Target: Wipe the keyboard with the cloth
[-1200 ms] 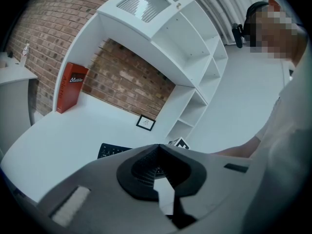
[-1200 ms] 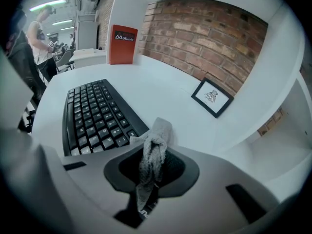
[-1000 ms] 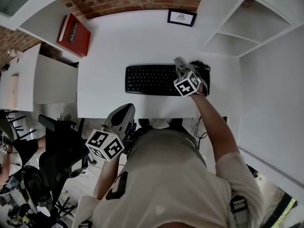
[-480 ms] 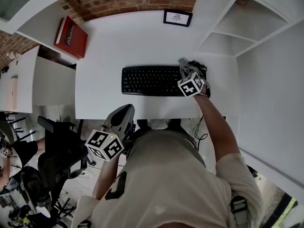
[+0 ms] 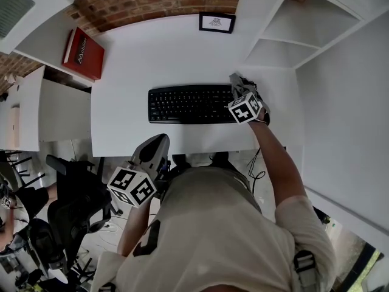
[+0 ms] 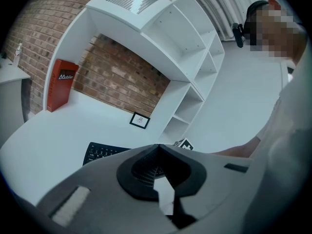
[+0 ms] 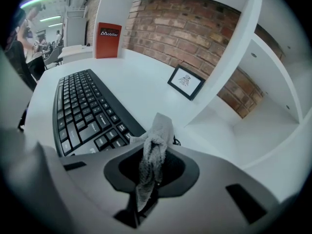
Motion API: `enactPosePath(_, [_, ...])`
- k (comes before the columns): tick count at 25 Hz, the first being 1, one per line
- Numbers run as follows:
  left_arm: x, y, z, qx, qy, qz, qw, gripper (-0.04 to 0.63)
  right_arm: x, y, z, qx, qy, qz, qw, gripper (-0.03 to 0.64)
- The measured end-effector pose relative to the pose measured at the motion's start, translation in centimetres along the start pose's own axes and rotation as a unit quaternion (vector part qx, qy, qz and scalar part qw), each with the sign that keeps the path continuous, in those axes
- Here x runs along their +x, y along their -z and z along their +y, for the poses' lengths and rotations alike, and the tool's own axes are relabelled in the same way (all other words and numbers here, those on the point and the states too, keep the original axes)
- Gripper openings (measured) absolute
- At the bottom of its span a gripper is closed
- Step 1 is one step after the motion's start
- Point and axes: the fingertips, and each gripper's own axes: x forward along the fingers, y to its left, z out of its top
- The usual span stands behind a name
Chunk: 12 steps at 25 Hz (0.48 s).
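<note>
A black keyboard (image 5: 188, 104) lies across the white desk (image 5: 164, 47). My right gripper (image 5: 237, 83) hovers at the keyboard's right end, shut on a crumpled grey cloth (image 5: 234, 78). In the right gripper view the cloth (image 7: 156, 143) sticks up from between the jaws, just right of the keyboard (image 7: 80, 113). My left gripper (image 5: 159, 141) hangs below the desk's front edge, close to the person's body, away from the keyboard. In its own view the left gripper (image 6: 158, 147) has its jaws together with nothing between them.
A red book (image 5: 83, 53) stands at the desk's far left and a small framed picture (image 5: 217, 22) leans on the brick wall. White shelves (image 5: 273, 47) rise on the right. A black cable (image 5: 256, 89) lies by the keyboard's right end. An office chair (image 5: 73, 193) stands behind left.
My right gripper has slid the cloth rightwards along the keyboard to its right end. The left gripper has stayed where it was.
</note>
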Motion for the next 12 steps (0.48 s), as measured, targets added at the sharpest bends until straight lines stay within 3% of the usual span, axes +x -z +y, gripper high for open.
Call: enactPosePath(12, [1.9, 0.3, -1.4, 0.0, 0.009, 0.005, 0.9999, 0.003, -0.8, 3.1, -3.4, 0.031, 0.021, 0.007, 0.999, 0.035])
